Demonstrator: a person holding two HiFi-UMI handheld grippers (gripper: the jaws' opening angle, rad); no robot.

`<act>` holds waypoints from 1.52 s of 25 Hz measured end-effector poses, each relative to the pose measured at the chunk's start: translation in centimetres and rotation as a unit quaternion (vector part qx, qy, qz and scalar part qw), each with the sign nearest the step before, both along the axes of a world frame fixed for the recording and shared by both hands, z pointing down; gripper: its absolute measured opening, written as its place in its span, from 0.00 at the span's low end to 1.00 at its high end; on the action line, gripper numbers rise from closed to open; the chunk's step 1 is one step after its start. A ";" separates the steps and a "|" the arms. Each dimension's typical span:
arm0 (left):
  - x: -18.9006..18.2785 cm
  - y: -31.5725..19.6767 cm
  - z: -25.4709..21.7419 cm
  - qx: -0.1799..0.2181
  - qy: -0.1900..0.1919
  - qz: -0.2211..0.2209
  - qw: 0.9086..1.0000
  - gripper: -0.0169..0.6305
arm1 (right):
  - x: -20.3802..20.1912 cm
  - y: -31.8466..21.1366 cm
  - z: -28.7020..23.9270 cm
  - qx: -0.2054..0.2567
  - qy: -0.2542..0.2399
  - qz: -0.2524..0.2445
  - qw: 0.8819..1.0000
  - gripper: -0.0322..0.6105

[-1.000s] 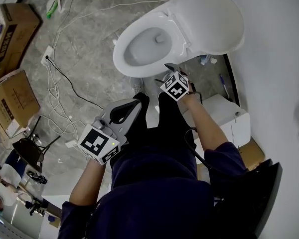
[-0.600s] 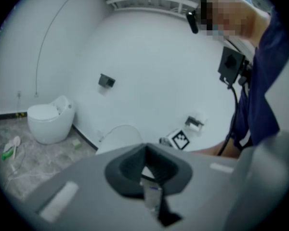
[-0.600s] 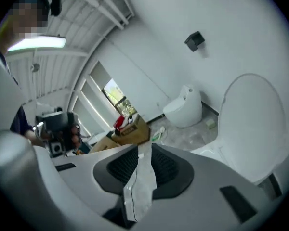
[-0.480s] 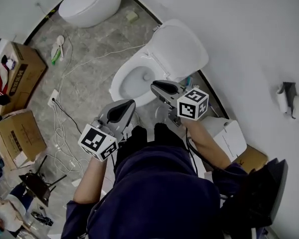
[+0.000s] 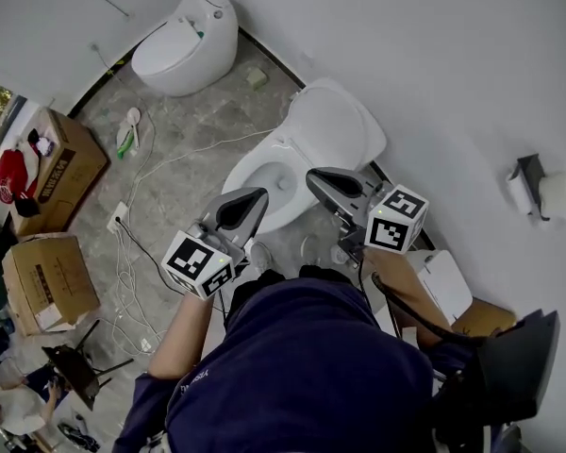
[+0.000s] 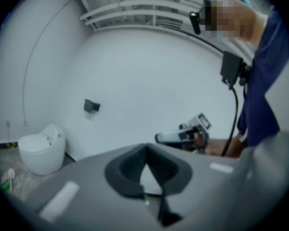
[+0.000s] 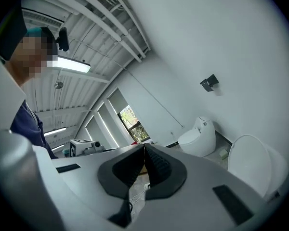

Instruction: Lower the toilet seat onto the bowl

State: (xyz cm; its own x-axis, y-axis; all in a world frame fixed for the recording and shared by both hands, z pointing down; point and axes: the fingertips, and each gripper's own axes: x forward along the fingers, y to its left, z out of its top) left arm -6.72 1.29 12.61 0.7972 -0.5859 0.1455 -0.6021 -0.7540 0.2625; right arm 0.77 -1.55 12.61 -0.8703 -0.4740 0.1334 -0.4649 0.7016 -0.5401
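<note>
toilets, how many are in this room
2. The near toilet stands against the wall just ahead of the person, lid raised. The far toilet sits farther along that wall, top left in the head view. Others may lie out of frame.

Left tongs (image 5: pixel 260 195) shut; right (image 5: pixel 312 175) just-closed, empty

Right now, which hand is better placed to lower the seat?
Right, I think. The right gripper is nearer the raised seat and sees it; its fingers have just closed, empty. The left gripper hangs by the bowl's other side, facing the wall.
</note>
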 end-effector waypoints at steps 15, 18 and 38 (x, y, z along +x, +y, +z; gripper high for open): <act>3.1 -1.8 -4.1 0.046 0.000 -0.006 0.999 0.03 | 1.9 0.5 -3.1 0.029 0.004 -0.019 0.999 0.06; 3.4 -2.1 -4.0 0.046 0.003 -0.007 0.999 0.03 | 2.0 0.0 -3.1 0.028 0.003 -0.022 0.999 0.06; 3.9 -2.6 -3.6 0.038 0.007 -0.004 0.999 0.03 | 2.2 -0.7 -2.4 0.019 0.009 -0.017 1.000 0.06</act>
State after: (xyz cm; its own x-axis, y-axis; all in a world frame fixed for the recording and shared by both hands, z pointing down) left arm -2.81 -1.30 9.00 0.7937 -0.6018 0.0890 -0.6053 -0.7668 0.2134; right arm 2.92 -2.24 10.19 -0.8832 -0.4500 0.1318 -0.4506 0.7367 -0.5041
